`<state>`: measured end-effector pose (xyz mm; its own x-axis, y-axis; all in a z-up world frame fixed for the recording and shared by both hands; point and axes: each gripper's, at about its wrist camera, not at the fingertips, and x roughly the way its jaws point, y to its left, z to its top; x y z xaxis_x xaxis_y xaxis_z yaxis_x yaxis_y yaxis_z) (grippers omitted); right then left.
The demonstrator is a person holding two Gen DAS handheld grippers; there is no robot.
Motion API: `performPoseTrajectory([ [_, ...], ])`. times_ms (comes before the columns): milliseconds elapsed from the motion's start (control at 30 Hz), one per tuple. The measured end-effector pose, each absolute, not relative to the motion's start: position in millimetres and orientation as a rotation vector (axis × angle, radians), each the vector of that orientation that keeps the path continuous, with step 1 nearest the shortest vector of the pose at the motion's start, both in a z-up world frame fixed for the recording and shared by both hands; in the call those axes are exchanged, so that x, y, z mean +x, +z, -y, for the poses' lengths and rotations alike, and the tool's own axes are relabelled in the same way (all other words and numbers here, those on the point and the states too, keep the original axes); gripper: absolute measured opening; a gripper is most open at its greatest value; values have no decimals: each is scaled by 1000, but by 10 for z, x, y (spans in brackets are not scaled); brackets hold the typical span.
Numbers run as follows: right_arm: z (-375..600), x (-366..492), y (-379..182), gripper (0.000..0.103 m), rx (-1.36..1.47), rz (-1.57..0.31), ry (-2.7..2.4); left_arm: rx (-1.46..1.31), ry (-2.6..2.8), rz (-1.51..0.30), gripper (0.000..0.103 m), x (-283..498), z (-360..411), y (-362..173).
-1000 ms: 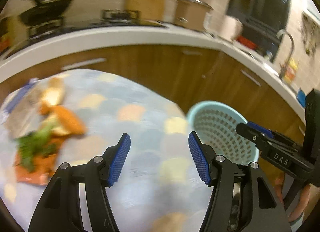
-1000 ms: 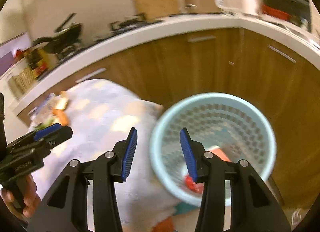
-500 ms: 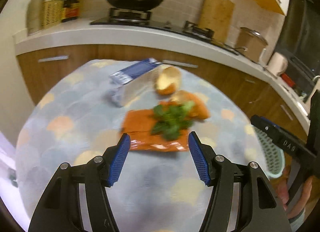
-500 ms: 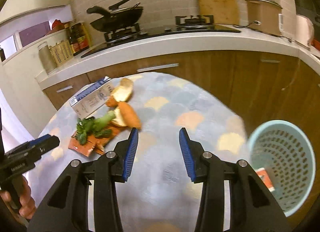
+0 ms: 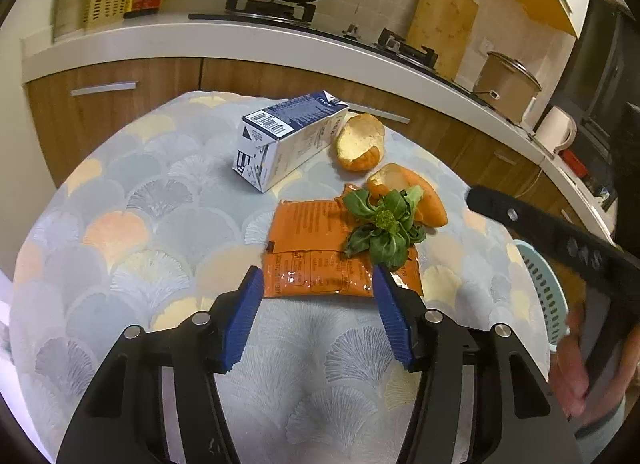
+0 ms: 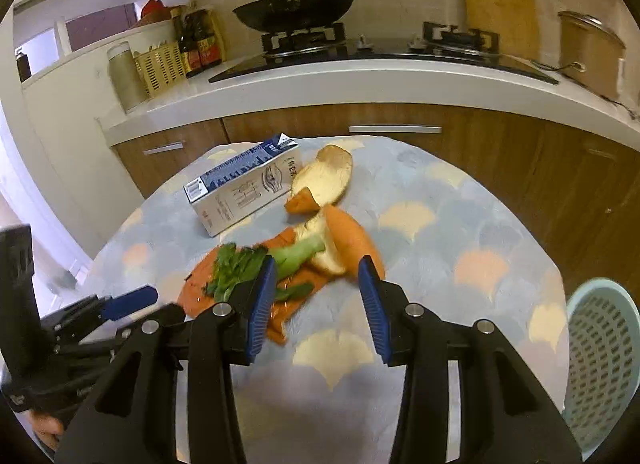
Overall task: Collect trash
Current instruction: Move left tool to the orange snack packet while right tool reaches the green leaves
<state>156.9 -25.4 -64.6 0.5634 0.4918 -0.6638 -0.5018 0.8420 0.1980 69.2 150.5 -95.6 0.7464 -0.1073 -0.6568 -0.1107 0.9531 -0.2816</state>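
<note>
On the round table's scalloped cloth (image 5: 160, 232) lie a blue-white carton (image 5: 288, 140), two orange peel pieces (image 5: 358, 142) (image 5: 426, 202), a leafy green scrap (image 5: 384, 228) and a flat orange wrapper (image 5: 312, 248). My left gripper (image 5: 317, 270) hovers at the wrapper's near edge. Its jaws are closing, with that edge showing between the tips and no pad pressing on it. My right gripper (image 6: 317, 262) is open just short of the peel (image 6: 352, 244) and green stem (image 6: 296, 254), holding nothing. The carton (image 6: 244, 188) lies behind them.
A light blue perforated basket (image 6: 600, 348) stands off the table's right side, its rim (image 5: 544, 296) partly hidden behind the right tool. A wooden cabinet front and white counter with stove, wok and pot run behind the table. A hand holds each tool.
Both views swung left, from the basket to the trash pile, which now lies straight ahead and closer. The left jaws stand slightly narrower than before.
</note>
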Motion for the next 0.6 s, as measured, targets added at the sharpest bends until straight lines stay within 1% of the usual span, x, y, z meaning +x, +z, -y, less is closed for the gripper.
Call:
performPoseTrajectory([
  [200, -15, 1917, -674, 37, -8, -842, 722, -326, 8, -722, 54, 692, -1541, -1045],
  [367, -320, 2167, -883, 37, -57, -983, 780, -325, 6, -714, 54, 691, -1566, -1027],
  [600, -58, 1910, -944, 37, -76, -1022, 823, -310, 18, -722, 54, 715, -1559, -1035],
])
